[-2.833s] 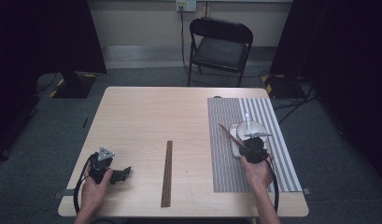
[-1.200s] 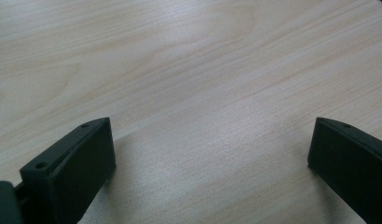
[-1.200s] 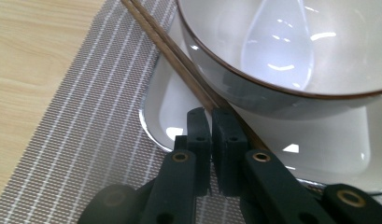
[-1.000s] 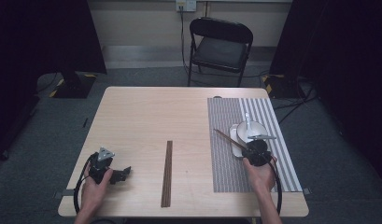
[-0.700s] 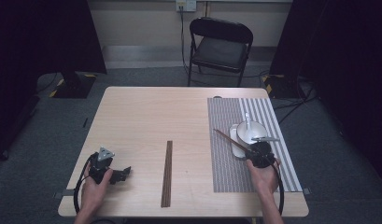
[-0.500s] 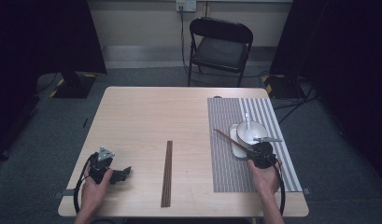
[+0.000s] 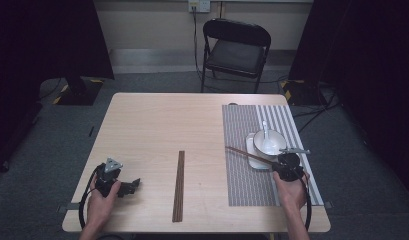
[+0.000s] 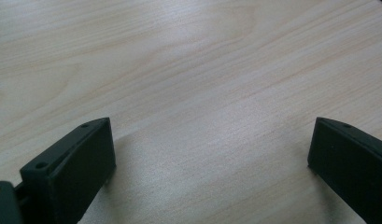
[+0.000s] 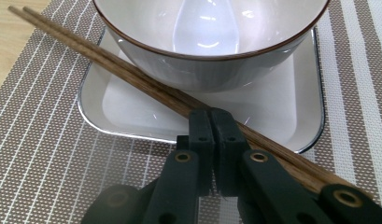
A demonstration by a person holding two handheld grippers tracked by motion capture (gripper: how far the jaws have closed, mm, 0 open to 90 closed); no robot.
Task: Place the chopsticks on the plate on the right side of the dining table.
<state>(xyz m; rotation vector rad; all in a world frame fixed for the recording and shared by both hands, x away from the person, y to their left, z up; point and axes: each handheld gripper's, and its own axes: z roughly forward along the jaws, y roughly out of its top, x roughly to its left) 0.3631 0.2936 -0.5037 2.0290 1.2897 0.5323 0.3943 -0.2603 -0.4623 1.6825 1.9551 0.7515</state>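
Right hand-held gripper is clenched on a pair of chopsticks, which slant past the bowl toward ten o'clock, above the plate on the striped mat. Likely step: carrying the chopsticks to a resting spot; next, lower them level before letting go. Left hand-held gripper sits released on the surface, at eight o'clock from the wooden strip.

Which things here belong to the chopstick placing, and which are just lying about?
In the job:
- right claw, shut on the chopsticks
- bowl with the spoon in it
- square plate under the bowl
- striped placemat

Lying about:
- dark wooden strip mid-table
- left claw, open over bare table
- folding chair
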